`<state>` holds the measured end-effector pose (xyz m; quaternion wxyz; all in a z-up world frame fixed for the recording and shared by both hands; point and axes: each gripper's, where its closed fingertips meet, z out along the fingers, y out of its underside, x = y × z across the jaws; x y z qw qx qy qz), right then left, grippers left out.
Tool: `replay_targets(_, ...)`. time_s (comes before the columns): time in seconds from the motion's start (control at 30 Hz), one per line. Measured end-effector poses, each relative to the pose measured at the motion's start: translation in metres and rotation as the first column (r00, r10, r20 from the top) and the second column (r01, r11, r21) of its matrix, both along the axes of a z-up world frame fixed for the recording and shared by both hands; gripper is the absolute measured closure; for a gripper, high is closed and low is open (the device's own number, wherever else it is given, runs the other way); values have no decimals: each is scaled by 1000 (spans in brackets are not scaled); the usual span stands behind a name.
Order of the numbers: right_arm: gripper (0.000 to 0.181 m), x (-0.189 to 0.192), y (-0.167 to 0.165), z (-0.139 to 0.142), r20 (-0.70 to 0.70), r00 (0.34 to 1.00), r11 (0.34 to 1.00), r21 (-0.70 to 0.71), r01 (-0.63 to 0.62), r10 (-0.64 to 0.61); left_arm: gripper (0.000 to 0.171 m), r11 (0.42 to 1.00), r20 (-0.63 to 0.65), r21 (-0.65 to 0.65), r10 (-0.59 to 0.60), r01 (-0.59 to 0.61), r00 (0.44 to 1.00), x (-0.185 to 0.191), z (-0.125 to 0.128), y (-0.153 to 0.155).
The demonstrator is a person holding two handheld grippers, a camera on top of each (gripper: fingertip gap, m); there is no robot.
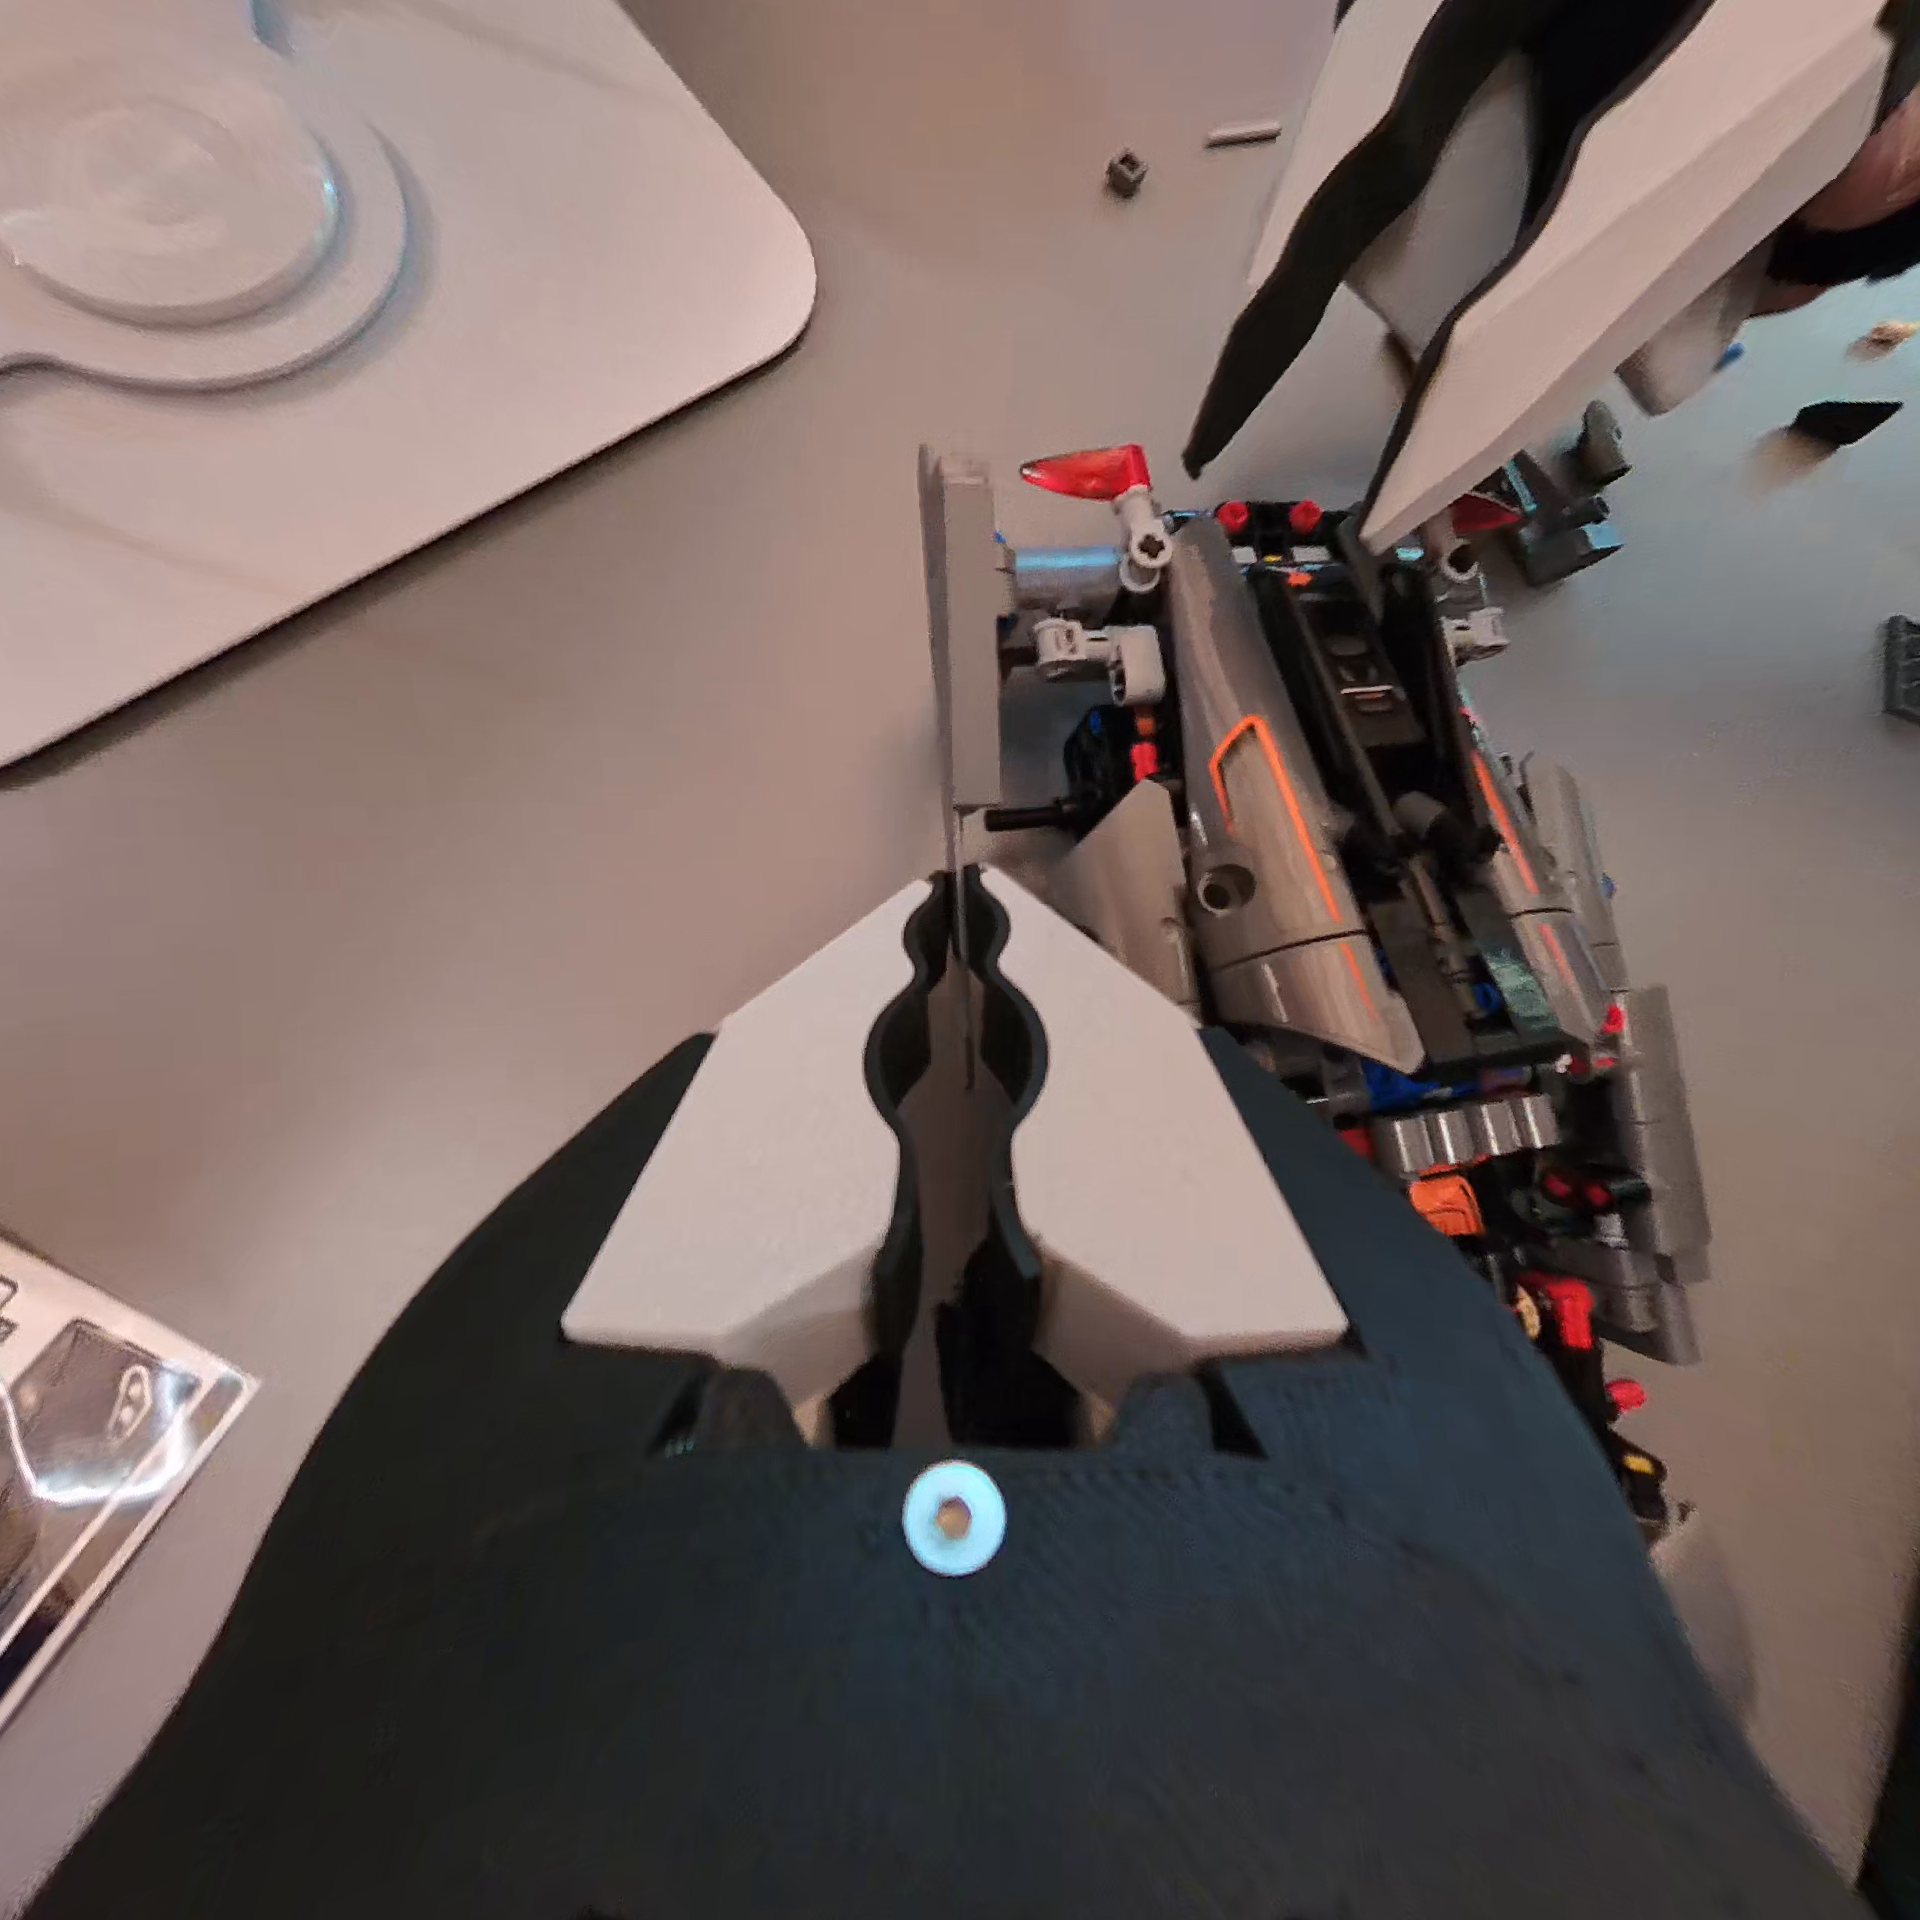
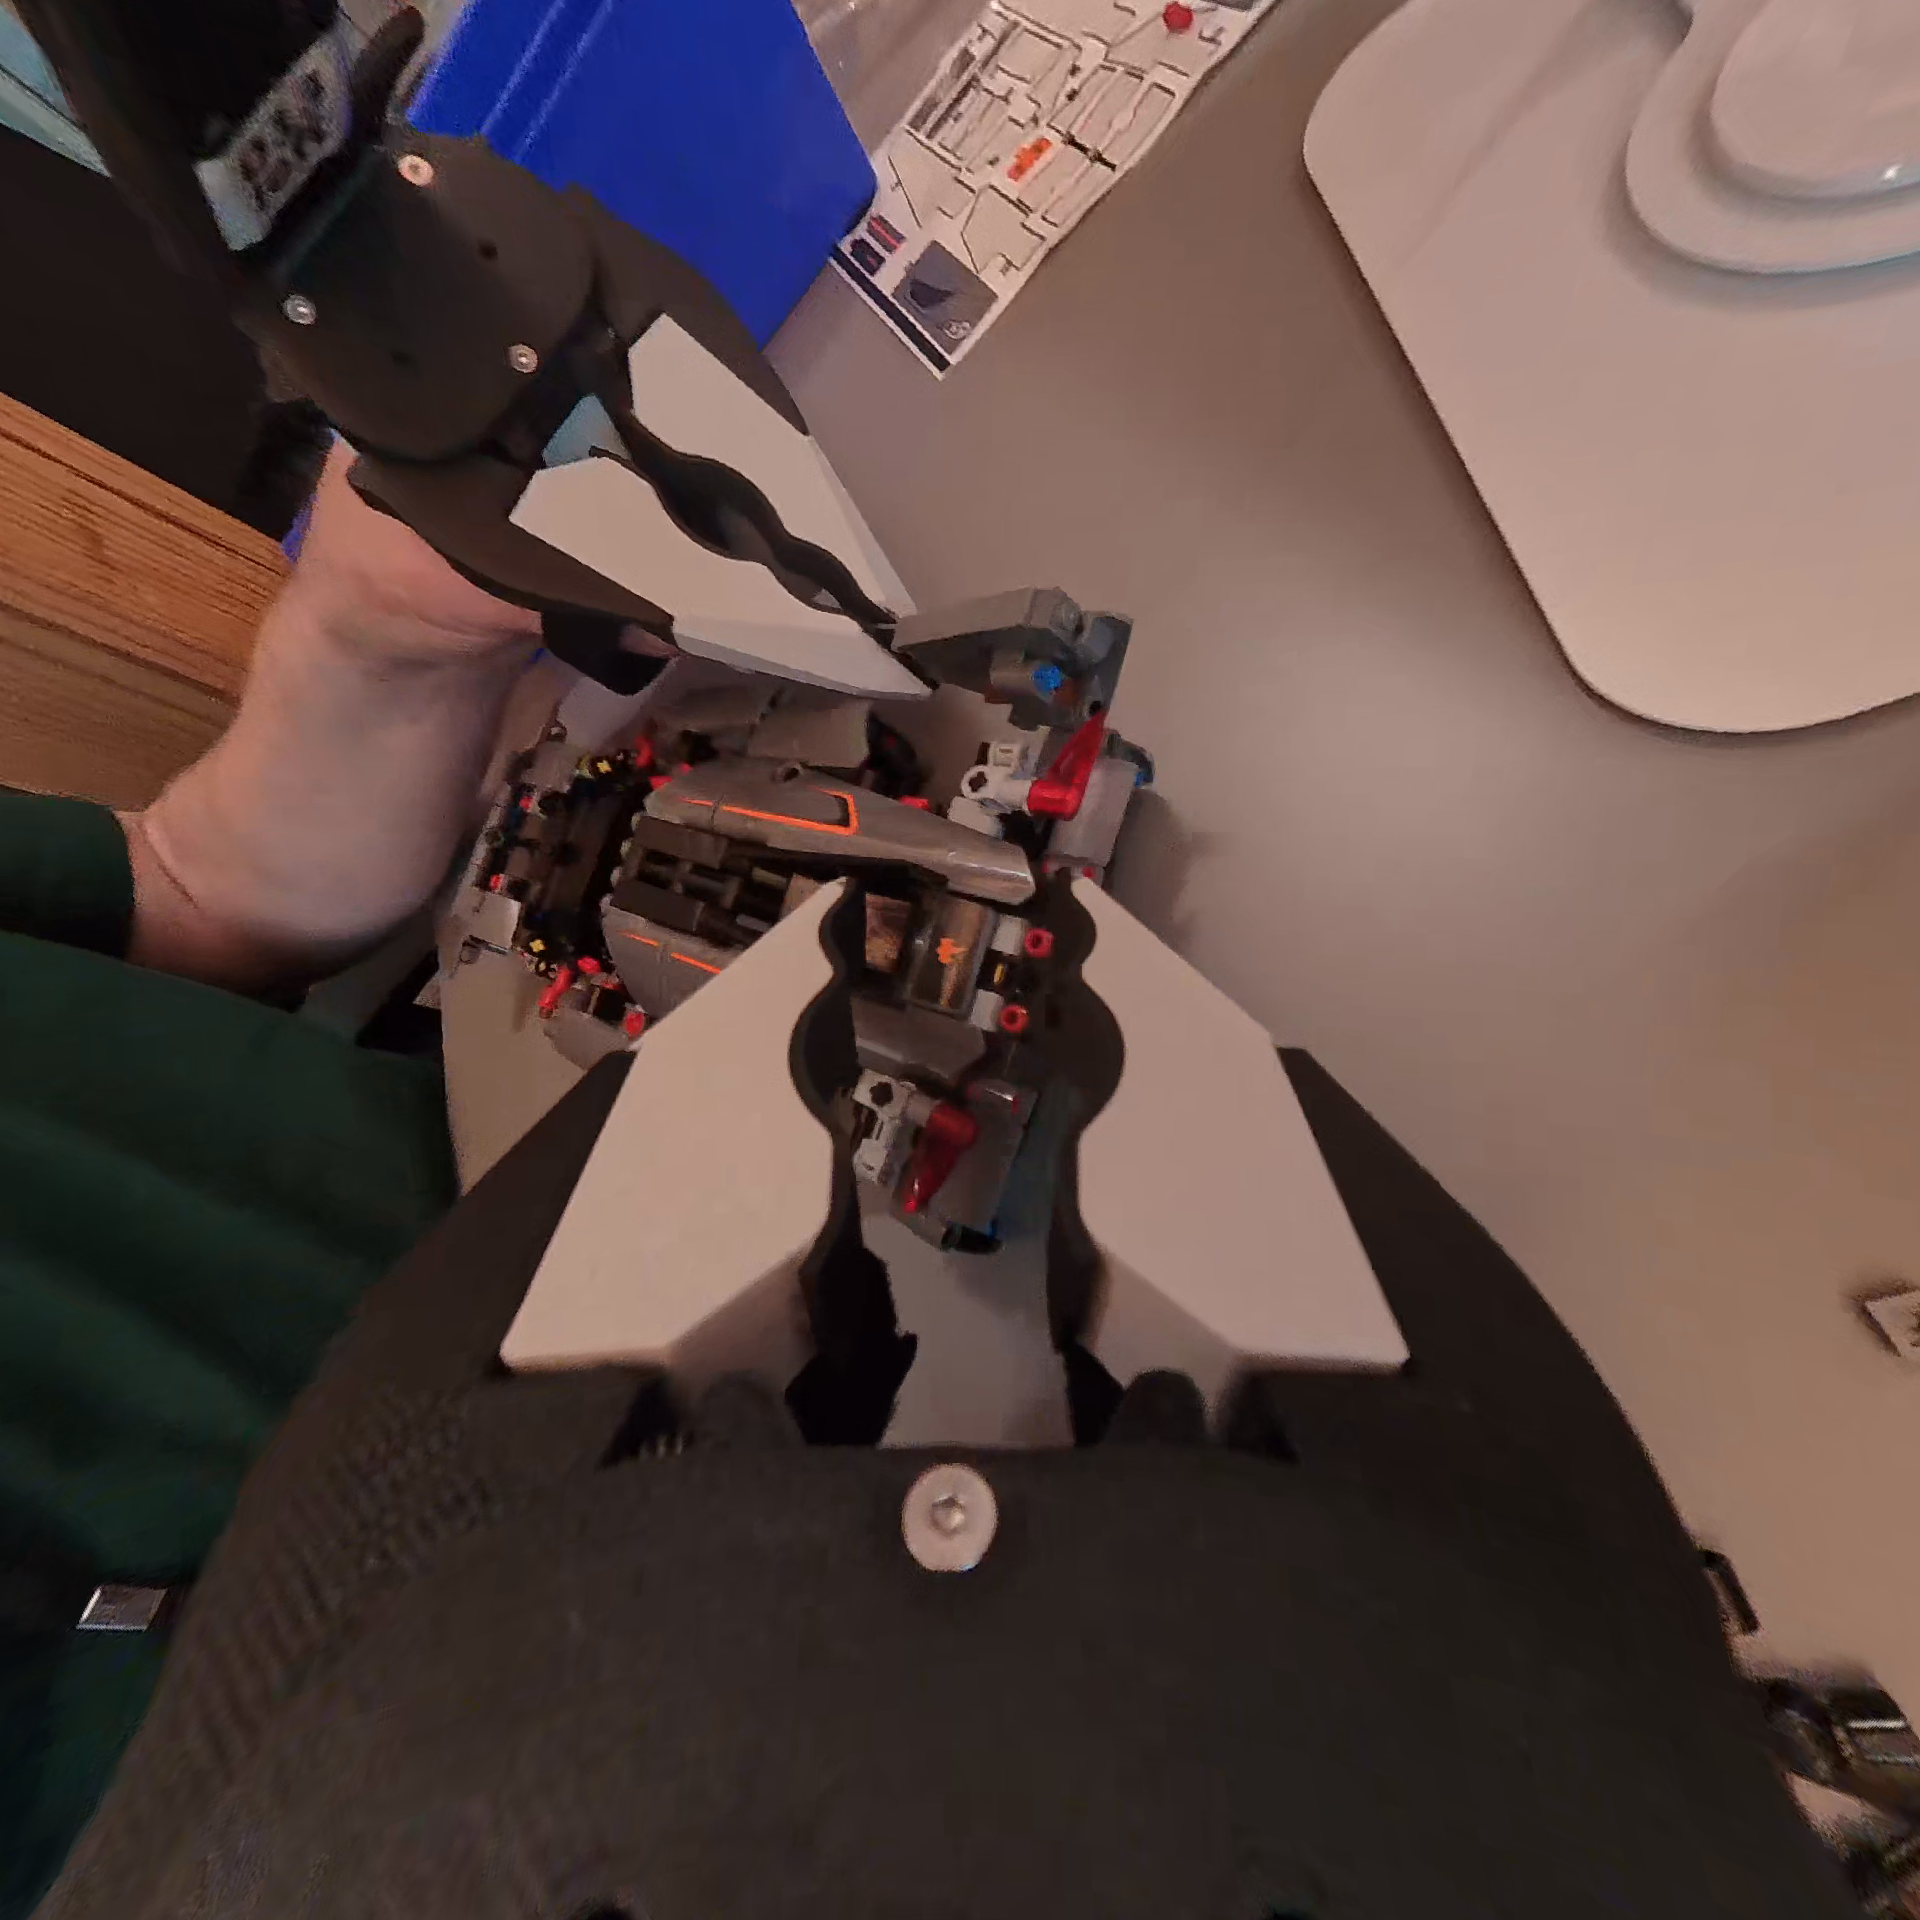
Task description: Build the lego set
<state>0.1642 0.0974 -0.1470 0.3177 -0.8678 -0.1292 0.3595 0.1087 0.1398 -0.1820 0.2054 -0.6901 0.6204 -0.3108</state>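
The grey and black lego car model (image 1: 1340, 831) with orange lines lies on the grey table. My left gripper (image 1: 961, 888) is shut on a thin grey panel (image 1: 961, 644) that stands edge-on at the model's left rear corner. My right gripper (image 1: 1283, 504) reaches in from the upper right with its jaws apart, one fingertip (image 1: 1377, 530) on the model's rear. In the right wrist view, my right gripper (image 2: 961, 894) is open and straddles the rear of the model (image 2: 831, 831). There the left gripper (image 2: 909, 649) pinches the grey panel (image 2: 987, 629).
A white moulded base (image 1: 468, 364) lies at the far left and also shows in the right wrist view (image 2: 1558, 468). Instruction sheets (image 1: 94, 1455) (image 2: 1039, 156), a blue box (image 2: 665, 135) and loose grey pieces (image 1: 1569, 509) (image 1: 1127, 171) lie around. A person's hand (image 2: 343, 748) holds the left gripper. About 9 cm separates my left fingertips from my right.
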Motion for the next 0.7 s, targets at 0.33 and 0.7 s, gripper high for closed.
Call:
replay_targets(0.33, 144, -3, -1, -8, -36, 999, 999, -28, -15, 14, 171, 999, 0, 2, 32, -32, 999, 0, 4, -3)
replay_targets(0.7, 139, -6, -6, -9, -36, 999, 998, -67, -19, 16, 171, 997, 0, -39, 59, -59, 998, -1, 1, -7)
